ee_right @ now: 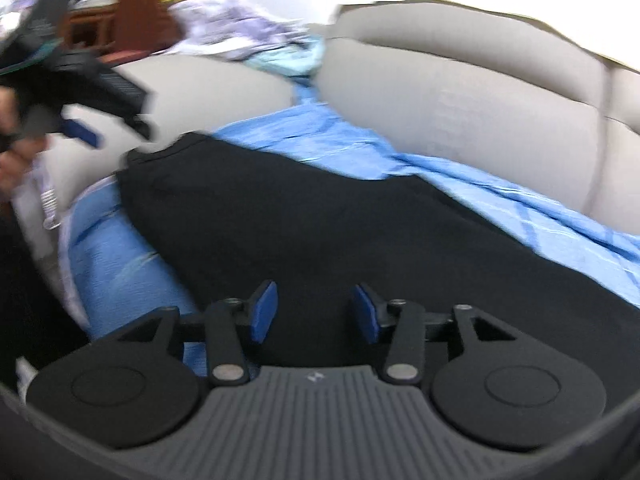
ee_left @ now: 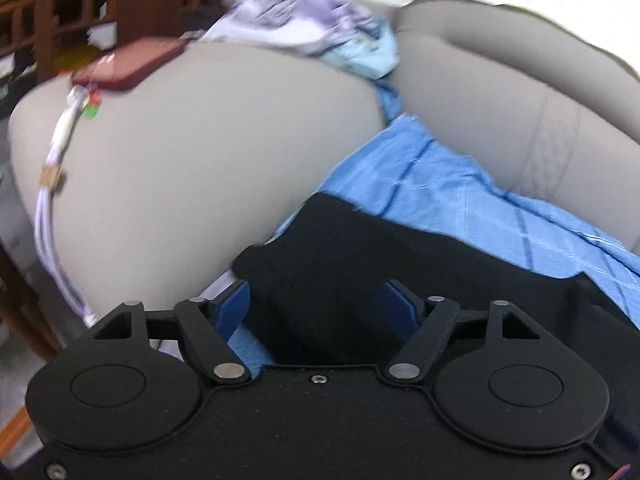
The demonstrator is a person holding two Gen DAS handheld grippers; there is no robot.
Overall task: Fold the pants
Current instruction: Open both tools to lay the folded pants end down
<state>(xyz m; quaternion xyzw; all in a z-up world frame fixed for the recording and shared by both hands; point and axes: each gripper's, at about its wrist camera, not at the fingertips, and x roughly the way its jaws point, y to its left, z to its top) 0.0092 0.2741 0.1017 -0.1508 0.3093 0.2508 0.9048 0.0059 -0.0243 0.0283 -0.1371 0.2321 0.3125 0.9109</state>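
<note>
Hovering both tools over black pants (ee_right: 320,216) on blue sheet (ee_right: 500,196); left gripper (ee_left: 316,304), right gripper (ee_right: 314,308) spread wide, empty, so I can pick next fold edge.

A beige sofa (ee_right: 460,92) carries a blue sheet (ee_right: 500,196), with black pants (ee_right: 320,216) apparently flat on it.

Both wrist views look steeply down, close over the black pants (ee_left: 380,248) on the sofa (ee_left: 180,152).
</note>
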